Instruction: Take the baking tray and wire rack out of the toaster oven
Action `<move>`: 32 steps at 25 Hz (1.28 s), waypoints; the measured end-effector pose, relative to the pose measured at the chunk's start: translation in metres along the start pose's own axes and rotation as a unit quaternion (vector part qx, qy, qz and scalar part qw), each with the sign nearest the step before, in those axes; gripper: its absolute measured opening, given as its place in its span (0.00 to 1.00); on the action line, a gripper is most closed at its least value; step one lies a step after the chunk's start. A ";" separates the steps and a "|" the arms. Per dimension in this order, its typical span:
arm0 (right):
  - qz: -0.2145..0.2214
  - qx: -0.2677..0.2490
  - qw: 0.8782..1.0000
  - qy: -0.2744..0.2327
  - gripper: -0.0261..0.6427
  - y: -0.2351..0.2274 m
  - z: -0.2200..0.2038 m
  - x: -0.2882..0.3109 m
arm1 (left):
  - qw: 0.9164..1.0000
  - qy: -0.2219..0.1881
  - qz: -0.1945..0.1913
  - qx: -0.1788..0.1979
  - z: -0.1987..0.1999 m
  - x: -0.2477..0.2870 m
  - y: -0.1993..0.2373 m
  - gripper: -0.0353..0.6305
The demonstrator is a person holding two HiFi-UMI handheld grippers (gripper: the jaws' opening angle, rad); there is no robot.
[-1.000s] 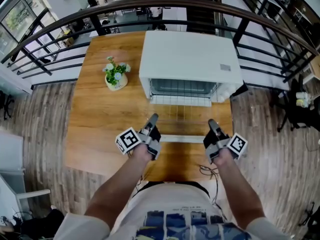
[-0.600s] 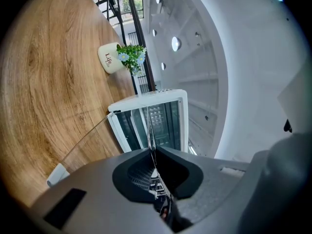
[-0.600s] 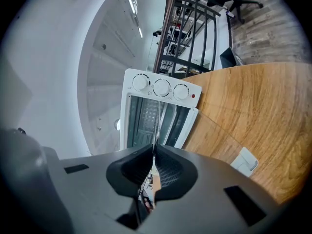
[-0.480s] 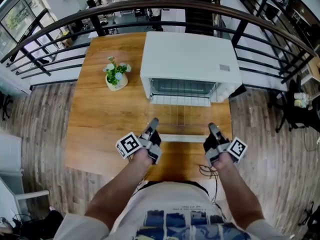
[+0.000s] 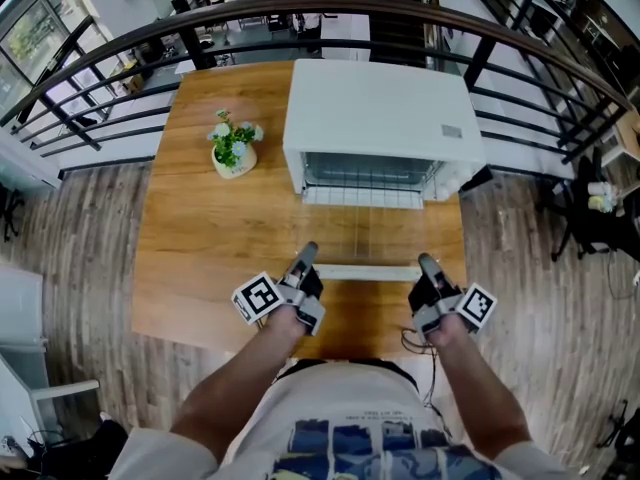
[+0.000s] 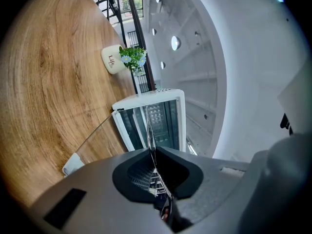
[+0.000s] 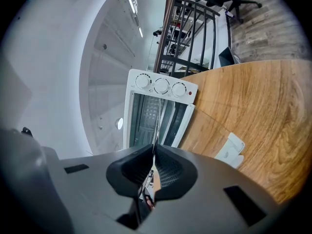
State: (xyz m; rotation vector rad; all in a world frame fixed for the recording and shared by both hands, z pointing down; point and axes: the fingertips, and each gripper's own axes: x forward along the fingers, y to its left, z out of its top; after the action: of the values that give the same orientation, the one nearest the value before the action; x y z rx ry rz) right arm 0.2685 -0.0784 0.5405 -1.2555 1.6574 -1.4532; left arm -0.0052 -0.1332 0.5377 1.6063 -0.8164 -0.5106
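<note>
Left tool, right tool — level, closed.

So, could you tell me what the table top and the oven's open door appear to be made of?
Table top: wood or wood veneer, warm brown with visible grain and a soft sheen. Oven door: probably clear glass, since the grain shows straight through it; its white handle looks like plastic or painted metal.

You stand at a wooden table on a plank floor. A dark curved railing passes its far edge, with windows beyond the far left corner.
</note>
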 end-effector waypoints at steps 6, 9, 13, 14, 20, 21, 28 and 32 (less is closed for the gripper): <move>0.004 -0.002 1.000 0.002 0.06 -0.001 -0.009 -0.009 | 1.000 0.007 0.005 -0.004 -0.004 -0.009 0.003 0.06; 0.006 0.001 1.000 0.000 0.06 0.001 -0.017 -0.015 | 1.000 0.010 0.010 -0.005 -0.005 -0.018 0.003 0.06; 0.011 0.002 1.000 0.007 0.06 0.003 -0.030 -0.021 | 1.000 0.015 0.007 -0.005 -0.005 -0.029 0.006 0.06; 0.021 0.000 1.000 0.010 0.06 0.006 -0.034 -0.021 | 1.000 0.016 0.006 -0.004 -0.005 -0.032 0.006 0.06; 0.023 0.005 1.000 0.020 0.05 0.012 -0.068 -0.019 | 1.000 0.009 -0.002 -0.007 0.009 -0.062 0.013 0.06; 0.022 0.007 1.000 0.021 0.05 0.012 -0.076 -0.017 | 1.000 0.008 -0.001 -0.004 0.014 -0.069 0.016 0.06; 0.003 0.012 0.999 0.045 0.05 0.013 -0.114 0.003 | 1.000 -0.013 0.022 0.000 0.043 -0.103 0.034 0.06; 0.020 0.010 0.998 0.057 0.05 0.018 -0.143 0.024 | 0.999 -0.027 0.030 0.003 0.067 -0.129 0.047 0.06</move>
State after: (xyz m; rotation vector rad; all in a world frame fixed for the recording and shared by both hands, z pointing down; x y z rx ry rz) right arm 0.1277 -0.0436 0.5591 -1.1406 1.7284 -1.5382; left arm -0.1487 -0.0835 0.5556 1.5746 -0.9045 -0.5113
